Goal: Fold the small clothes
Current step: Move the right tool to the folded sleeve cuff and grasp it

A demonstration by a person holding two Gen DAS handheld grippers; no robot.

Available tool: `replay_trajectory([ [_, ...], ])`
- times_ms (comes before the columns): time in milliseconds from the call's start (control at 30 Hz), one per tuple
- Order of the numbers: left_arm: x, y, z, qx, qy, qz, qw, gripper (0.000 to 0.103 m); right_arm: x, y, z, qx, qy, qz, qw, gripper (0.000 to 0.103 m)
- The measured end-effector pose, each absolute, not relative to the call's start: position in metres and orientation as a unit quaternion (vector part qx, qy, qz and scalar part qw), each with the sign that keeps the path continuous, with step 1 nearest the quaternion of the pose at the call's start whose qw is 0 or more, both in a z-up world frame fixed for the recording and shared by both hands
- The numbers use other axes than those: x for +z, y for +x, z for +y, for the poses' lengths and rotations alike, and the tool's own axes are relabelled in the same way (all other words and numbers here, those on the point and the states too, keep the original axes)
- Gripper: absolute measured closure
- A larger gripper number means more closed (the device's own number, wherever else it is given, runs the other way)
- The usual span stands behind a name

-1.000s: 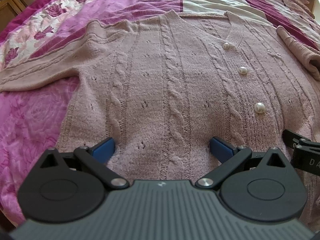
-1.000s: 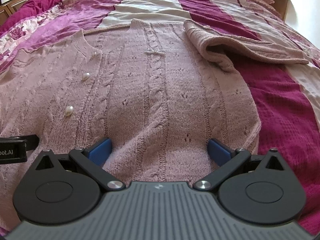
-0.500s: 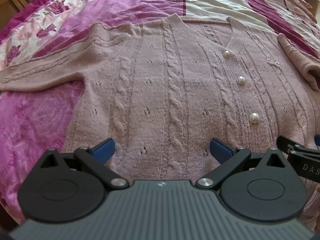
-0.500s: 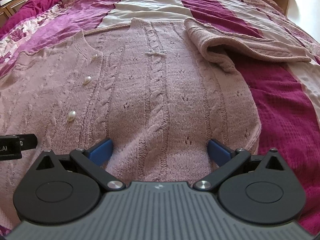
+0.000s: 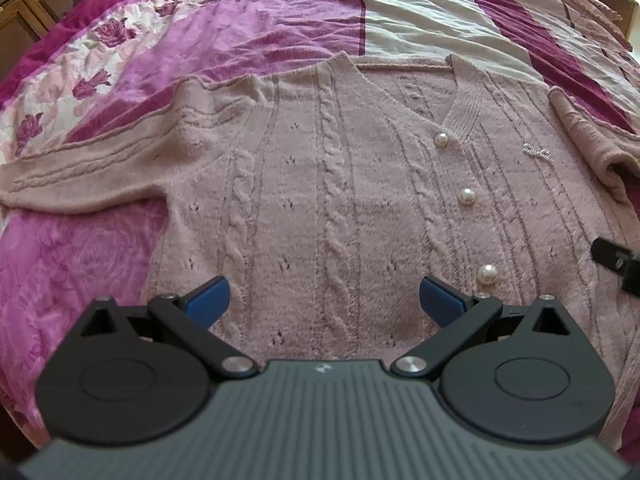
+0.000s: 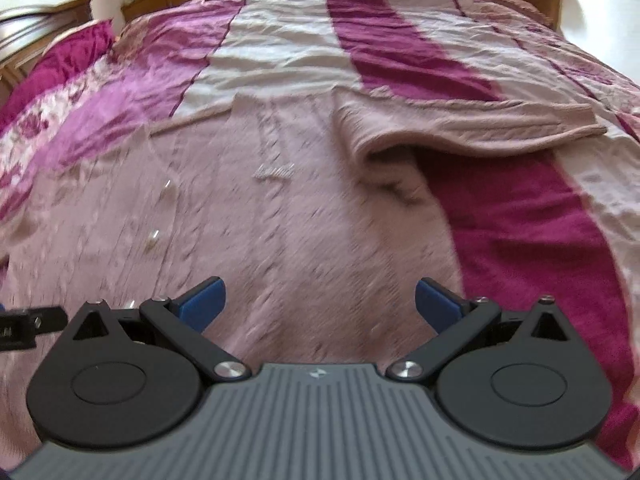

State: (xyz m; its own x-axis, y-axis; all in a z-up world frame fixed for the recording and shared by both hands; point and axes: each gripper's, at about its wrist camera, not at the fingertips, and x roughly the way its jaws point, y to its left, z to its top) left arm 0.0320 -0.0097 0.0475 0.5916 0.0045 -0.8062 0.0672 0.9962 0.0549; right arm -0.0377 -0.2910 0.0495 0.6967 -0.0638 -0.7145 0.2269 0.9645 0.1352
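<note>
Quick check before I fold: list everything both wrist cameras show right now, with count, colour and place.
cardigan: one, dusty pink cable knit, spread flat on the bed, front up.
pearl buttons: three visible, white, in a row down the cardigan's front.
sparkly emblem: one, silver, on the cardigan's chest beside the buttons.
sleeves: two, pink; one stretched out sideways, the other bunched where it joins the body.
bedspread: one, magenta, pink and cream stripes with a floral band, under the cardigan.
wooden furniture: brown, beyond the bed's far corner.
left tool: one, black with blue pads, open, above the hem.
right tool: one, same colours, open, above the hem; view blurred.
</note>
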Motion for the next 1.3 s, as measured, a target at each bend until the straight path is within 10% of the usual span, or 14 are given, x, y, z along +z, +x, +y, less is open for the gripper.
replay_trajectory([
  [1300,0.009,0.058,-0.038,-0.021,0.058,0.473,0.879,0.0,0.007,0.052,-0.544,-0.234,0.242,0.282,0.898,0.0],
])
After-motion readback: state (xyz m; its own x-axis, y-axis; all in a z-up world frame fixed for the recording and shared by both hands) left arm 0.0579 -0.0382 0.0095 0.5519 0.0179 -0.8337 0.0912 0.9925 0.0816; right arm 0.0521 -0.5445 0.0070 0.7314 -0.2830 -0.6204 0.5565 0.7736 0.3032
